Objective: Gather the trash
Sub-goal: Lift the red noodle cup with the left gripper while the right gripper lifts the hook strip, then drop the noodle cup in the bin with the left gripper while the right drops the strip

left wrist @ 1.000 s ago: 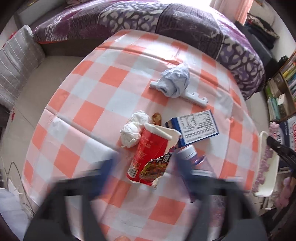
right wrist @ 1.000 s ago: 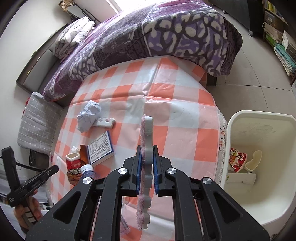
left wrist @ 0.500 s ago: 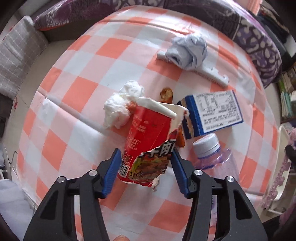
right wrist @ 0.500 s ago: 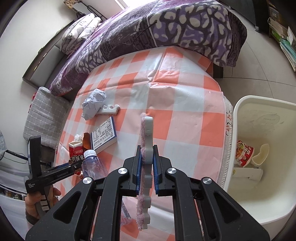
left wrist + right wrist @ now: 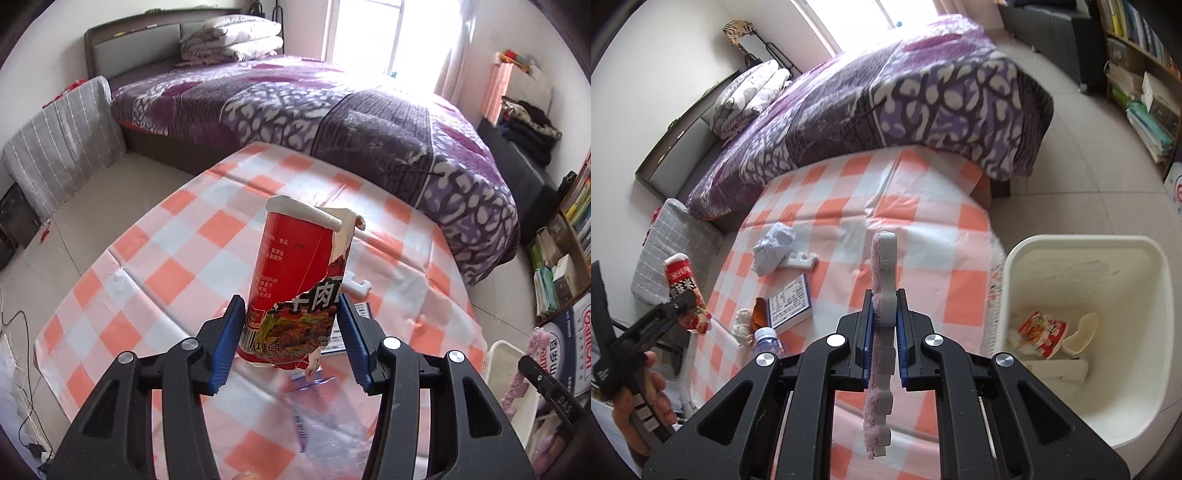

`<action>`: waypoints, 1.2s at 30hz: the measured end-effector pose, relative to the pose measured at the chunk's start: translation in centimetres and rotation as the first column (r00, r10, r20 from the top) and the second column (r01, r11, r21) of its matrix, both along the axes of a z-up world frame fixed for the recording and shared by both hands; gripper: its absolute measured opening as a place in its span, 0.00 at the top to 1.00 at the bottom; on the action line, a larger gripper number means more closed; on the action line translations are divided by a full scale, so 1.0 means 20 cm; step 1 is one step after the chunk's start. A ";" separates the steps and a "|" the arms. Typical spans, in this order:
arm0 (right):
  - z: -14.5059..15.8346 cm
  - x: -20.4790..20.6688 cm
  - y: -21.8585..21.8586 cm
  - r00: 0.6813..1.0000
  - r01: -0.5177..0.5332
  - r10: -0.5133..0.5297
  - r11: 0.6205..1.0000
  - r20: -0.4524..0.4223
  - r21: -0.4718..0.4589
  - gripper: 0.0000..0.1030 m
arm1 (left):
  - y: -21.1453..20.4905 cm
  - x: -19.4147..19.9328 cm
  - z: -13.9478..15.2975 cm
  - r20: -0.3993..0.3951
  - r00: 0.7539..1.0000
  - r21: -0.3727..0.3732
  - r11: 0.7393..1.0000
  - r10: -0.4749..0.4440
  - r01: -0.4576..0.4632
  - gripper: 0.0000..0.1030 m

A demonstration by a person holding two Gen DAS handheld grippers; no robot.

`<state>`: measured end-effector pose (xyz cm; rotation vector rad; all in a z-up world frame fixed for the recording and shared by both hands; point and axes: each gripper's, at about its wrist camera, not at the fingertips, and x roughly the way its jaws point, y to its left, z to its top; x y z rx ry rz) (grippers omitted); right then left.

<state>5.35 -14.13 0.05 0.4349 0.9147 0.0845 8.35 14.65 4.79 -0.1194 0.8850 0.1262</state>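
Observation:
My left gripper (image 5: 291, 332) is shut on a torn red noodle cup (image 5: 299, 284) and holds it upright above the checked table (image 5: 177, 236); it also shows in the right wrist view (image 5: 683, 291). My right gripper (image 5: 884, 325) is shut on a grey notched strip with pink fuzz (image 5: 882, 295), held over the table's right side beside the white bin (image 5: 1145, 387). On the table lie a crumpled blue paper (image 5: 774, 247), a white notched strip (image 5: 801, 260), a blue-and-white box (image 5: 790, 301), white tissue (image 5: 742, 323) and a plastic bottle (image 5: 768, 339).
The bin holds a red wrapper (image 5: 1039, 332) and white pieces. A bed with a purple cover (image 5: 332, 110) stands behind the table. A grey cushion (image 5: 62, 144) leans at the left. Bookshelves (image 5: 569, 229) are on the right.
My left gripper closed on the red cup and lifted it off the table, tilting up to face the bed. My right gripper moved a little with its strip still held.

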 end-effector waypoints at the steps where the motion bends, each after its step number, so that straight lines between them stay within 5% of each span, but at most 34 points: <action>1: 0.01 -0.01 -0.02 1.000 0.011 -0.011 1.000 0.007 -0.013 0.90 | -0.04 -0.01 0.00 0.015 1.000 0.017 1.000 0.005 -0.005 0.50; 9: 0.02 -0.09 -0.30 0.989 0.148 -0.149 0.987 -0.001 -0.058 0.90 | -0.28 -0.06 -0.02 0.050 0.999 -0.023 1.000 0.001 0.000 0.50; 18: 0.01 -0.19 -0.61 0.957 0.287 -0.289 0.955 -0.019 -0.079 0.90 | -0.60 -0.09 -0.06 0.048 0.994 -0.025 0.994 -0.101 0.102 0.50; 20: 0.00 -0.21 -0.65 0.948 0.314 -0.317 0.945 -0.027 -0.087 0.86 | -0.67 -0.10 -0.07 0.039 0.990 -0.029 0.990 -0.134 0.135 0.50; 22: 0.00 -0.23 -0.72 0.936 0.347 -0.350 0.935 -0.037 -0.077 0.68 | -0.74 -0.11 -0.08 0.034 0.986 -0.034 0.986 -0.164 0.165 0.50; 24: 0.00 -0.26 -0.77 0.925 0.375 -0.378 0.925 -0.040 -0.066 0.61 | -0.81 -0.11 -0.10 0.028 0.979 -0.039 0.979 -0.201 0.202 0.50; 36: -0.01 -0.36 -1.00 0.879 0.475 -0.475 0.880 -0.051 0.005 0.51 | -1.15 -0.17 -0.16 -0.006 0.934 -0.069 0.932 -0.358 0.357 0.49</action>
